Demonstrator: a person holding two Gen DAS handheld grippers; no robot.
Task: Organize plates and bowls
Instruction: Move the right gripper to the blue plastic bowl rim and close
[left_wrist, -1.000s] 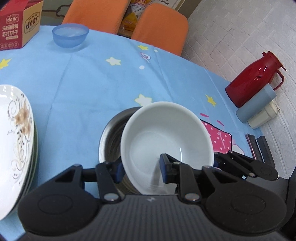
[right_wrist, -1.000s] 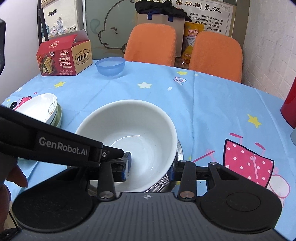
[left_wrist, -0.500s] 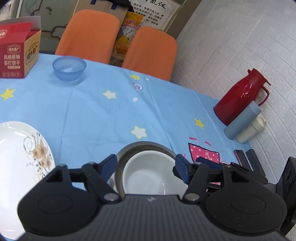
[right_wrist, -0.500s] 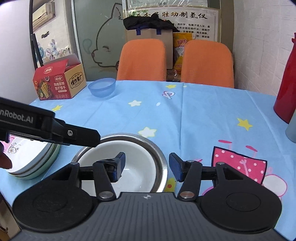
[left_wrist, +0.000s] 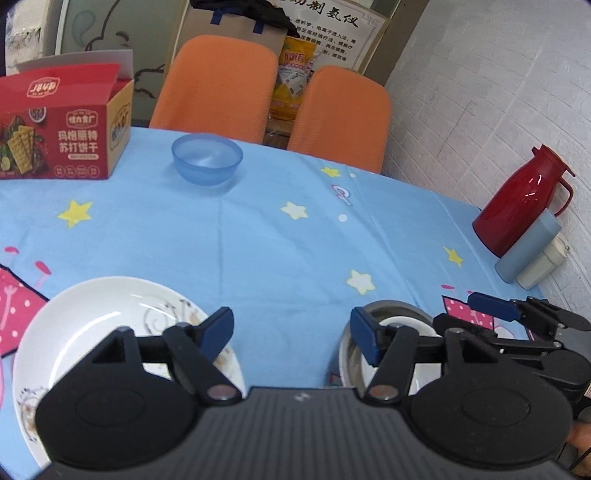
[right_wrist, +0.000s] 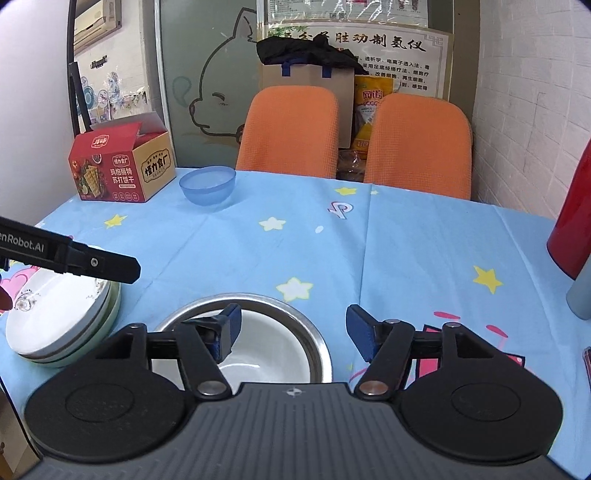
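A white bowl (right_wrist: 266, 354) sits nested inside a steel bowl (right_wrist: 314, 332) on the tabletop (right_wrist: 406, 251). Both the left hand-held gripper (left_wrist: 291, 332) and the right hand-held gripper (right_wrist: 293, 332) hover spread, gripping nothing.

A table draped in a star-printed blue tablecloth (right_wrist: 424, 240) is carrying a blue plastic bowl (right_wrist: 207, 184), a red cracker box (right_wrist: 120, 168), a plate stack (right_wrist: 61, 325), a steel bowl (right_wrist: 314, 332) and a red thermos (left_wrist: 517, 210).

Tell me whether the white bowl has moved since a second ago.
Yes. The white bowl was held tilted above the steel bowl; it has gone down and now sits nested inside it, released.
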